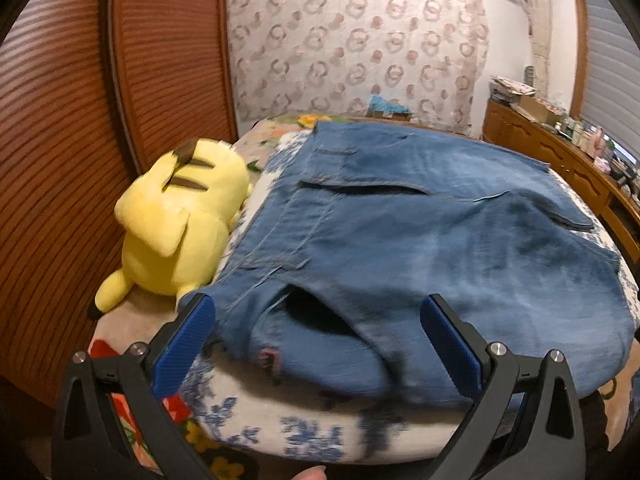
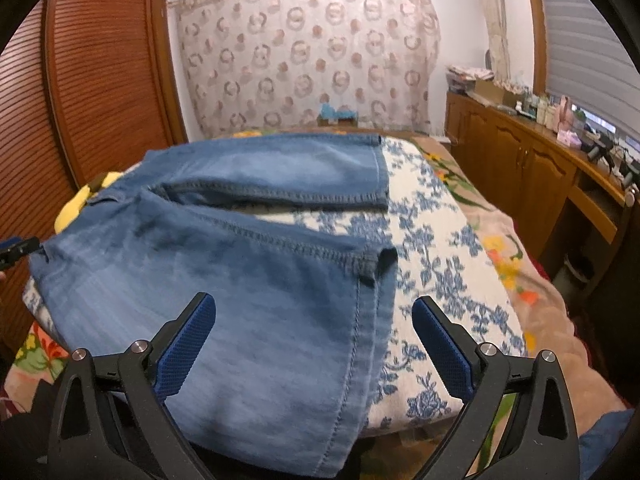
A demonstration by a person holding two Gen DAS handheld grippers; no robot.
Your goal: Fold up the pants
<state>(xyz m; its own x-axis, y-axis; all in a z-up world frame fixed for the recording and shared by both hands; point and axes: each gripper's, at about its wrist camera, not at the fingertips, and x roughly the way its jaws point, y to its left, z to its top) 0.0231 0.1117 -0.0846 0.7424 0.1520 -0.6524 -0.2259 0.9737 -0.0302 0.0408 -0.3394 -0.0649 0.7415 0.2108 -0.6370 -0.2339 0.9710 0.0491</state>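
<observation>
Blue denim pants (image 1: 420, 236) lie spread on a bed with a blue-flowered white cover (image 1: 304, 428). The waistband end is near my left gripper (image 1: 318, 314), which is open and empty, its jaws wide apart just above the waist opening. In the right wrist view the two legs (image 2: 224, 264) run to the right, with hems near the middle of the bed. My right gripper (image 2: 314, 314) is open and empty, hovering over the near leg's hem. The left gripper's tip shows at the left edge of the right wrist view (image 2: 16, 250).
A yellow plush toy (image 1: 180, 224) lies on the bed to the left of the pants, against a wooden louvred wardrobe (image 1: 60, 140). A wooden cabinet (image 2: 532, 168) with clutter on top runs along the right wall. A patterned curtain (image 2: 304, 52) hangs behind the bed.
</observation>
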